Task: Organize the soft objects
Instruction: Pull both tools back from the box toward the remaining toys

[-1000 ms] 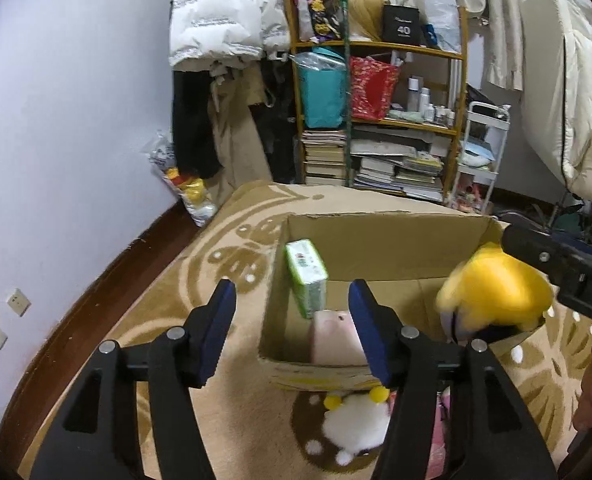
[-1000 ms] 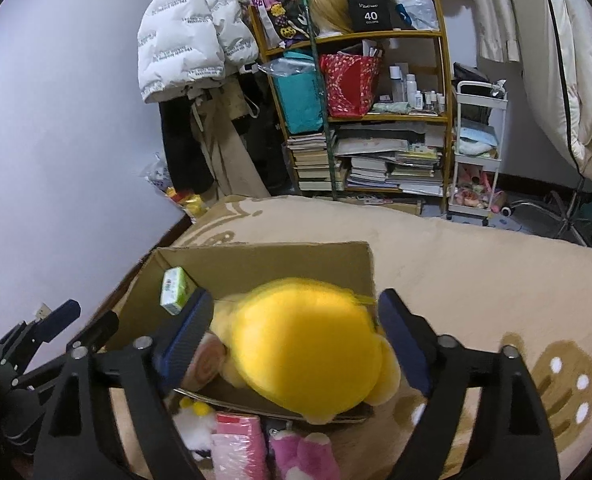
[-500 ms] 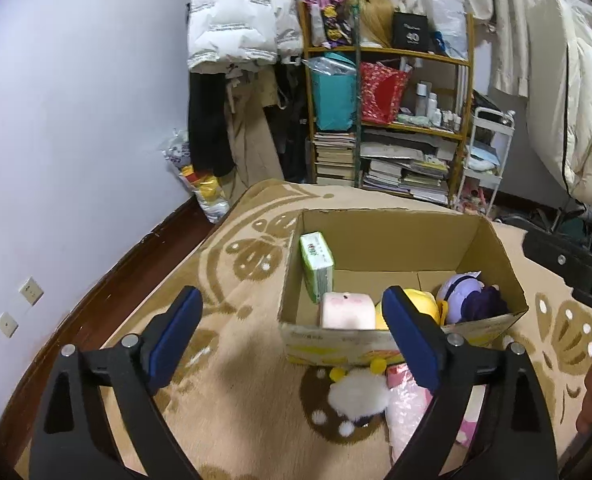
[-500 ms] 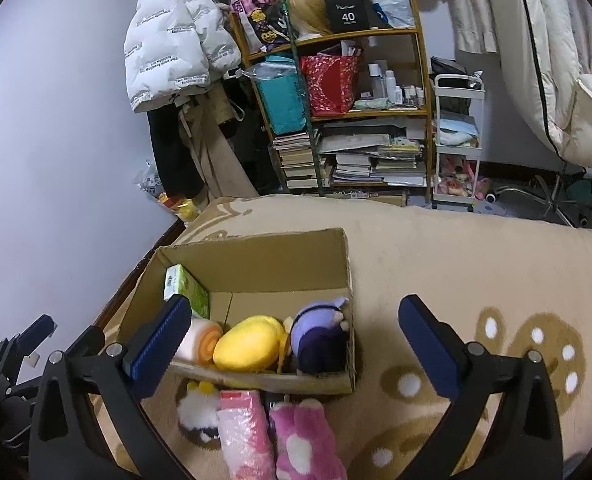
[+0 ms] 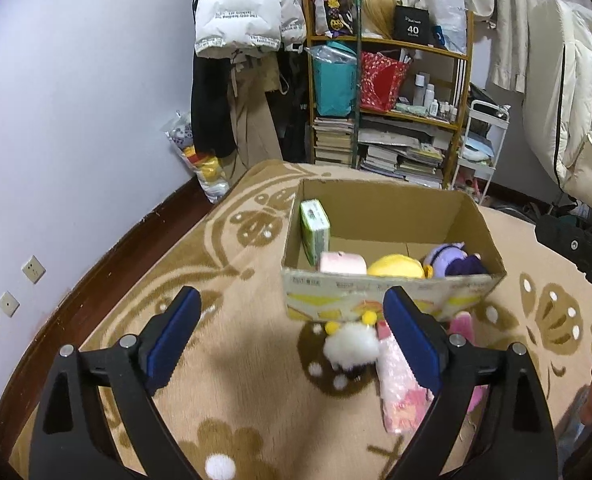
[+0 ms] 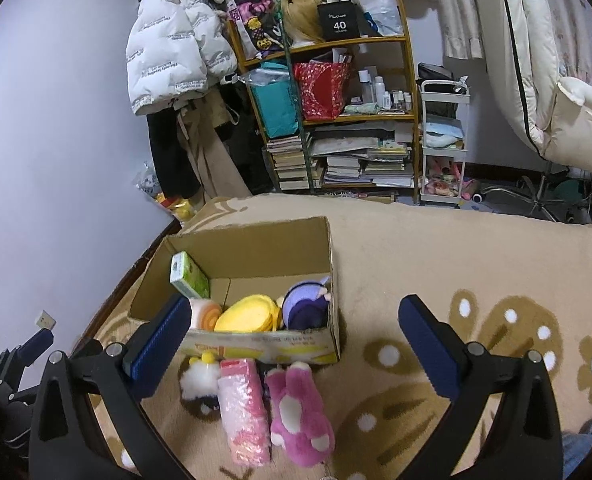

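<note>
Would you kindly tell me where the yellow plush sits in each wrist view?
Left wrist: yellow plush right of centre, inside the box behind its near wall.
Right wrist: yellow plush left of centre, low in the box.
Shared landmark: purple plush right beside it.

"40" on black shelf box (image 6: 339,21)

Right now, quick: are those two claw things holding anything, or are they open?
Left gripper: open, holding nothing.
Right gripper: open, holding nothing; the cardboard box sits beyond its fingers.
</note>
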A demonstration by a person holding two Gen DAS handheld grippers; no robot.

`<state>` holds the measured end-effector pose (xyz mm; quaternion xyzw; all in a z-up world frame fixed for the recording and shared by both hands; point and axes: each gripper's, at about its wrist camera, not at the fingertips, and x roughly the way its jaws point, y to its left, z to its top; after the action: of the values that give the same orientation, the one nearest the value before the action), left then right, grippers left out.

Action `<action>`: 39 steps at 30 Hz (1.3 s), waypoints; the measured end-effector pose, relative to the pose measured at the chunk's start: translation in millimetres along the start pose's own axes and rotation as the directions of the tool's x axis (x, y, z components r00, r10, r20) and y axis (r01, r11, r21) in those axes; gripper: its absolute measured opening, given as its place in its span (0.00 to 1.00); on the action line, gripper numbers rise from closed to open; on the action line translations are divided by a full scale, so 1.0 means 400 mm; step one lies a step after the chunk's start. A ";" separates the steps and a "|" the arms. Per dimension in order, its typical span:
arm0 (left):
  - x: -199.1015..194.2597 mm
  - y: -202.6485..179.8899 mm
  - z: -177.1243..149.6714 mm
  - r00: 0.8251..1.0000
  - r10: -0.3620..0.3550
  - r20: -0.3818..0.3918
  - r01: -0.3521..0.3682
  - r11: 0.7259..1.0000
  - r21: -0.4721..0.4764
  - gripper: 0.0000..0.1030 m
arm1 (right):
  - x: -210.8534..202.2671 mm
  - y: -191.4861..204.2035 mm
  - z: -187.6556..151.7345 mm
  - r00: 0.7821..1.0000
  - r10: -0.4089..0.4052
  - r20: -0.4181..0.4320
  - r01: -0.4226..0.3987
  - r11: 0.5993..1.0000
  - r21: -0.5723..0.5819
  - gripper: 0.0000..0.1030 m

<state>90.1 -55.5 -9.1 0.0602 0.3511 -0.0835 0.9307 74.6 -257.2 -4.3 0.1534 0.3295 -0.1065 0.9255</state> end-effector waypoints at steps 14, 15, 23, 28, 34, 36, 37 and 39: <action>-0.026 -0.022 -0.061 0.999 -0.011 -0.036 0.012 0.999 0.032 0.89 | -0.064 0.022 -0.060 0.999 -0.034 -0.014 0.034 0.999 -0.017 1.00; -0.022 -0.024 -0.064 0.999 -0.010 -0.039 0.012 0.999 0.032 0.89 | -0.064 0.023 -0.065 0.999 -0.034 -0.015 0.034 0.999 -0.018 1.00; 0.017 -0.034 -0.096 0.996 -0.029 -0.085 0.031 0.999 0.029 0.89 | -0.043 0.027 -0.093 0.997 -0.053 -0.058 0.052 0.998 -0.026 1.00; 0.040 -0.043 -0.106 0.994 -0.031 -0.105 0.035 0.999 0.035 0.89 | -0.029 0.020 -0.098 0.996 -0.059 -0.071 0.058 0.998 -0.011 1.00; 0.059 -0.057 -0.119 0.992 -0.033 -0.124 0.039 0.998 0.048 0.89 | 0.001 0.002 -0.102 0.993 -0.059 -0.099 0.062 0.998 0.026 1.00; 0.066 -0.064 -0.122 0.991 -0.033 -0.129 0.040 0.998 0.054 0.89 | 0.012 0.000 -0.105 0.992 -0.061 -0.110 0.065 0.997 0.028 1.00; 0.070 -0.069 -0.124 0.991 -0.031 -0.130 0.039 0.998 0.058 0.89 | 0.017 -0.001 -0.107 0.992 -0.058 -0.116 0.062 0.998 0.032 1.00; 0.077 -0.078 -0.128 0.991 -0.029 -0.132 0.038 0.997 0.069 0.89 | 0.026 -0.007 -0.109 0.990 -0.046 -0.130 0.053 0.998 0.046 1.00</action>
<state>73.7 -80.5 -69.4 0.0928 0.4091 -0.1075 0.9014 56.7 -245.3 -43.7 0.1744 0.3898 -0.1273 0.8952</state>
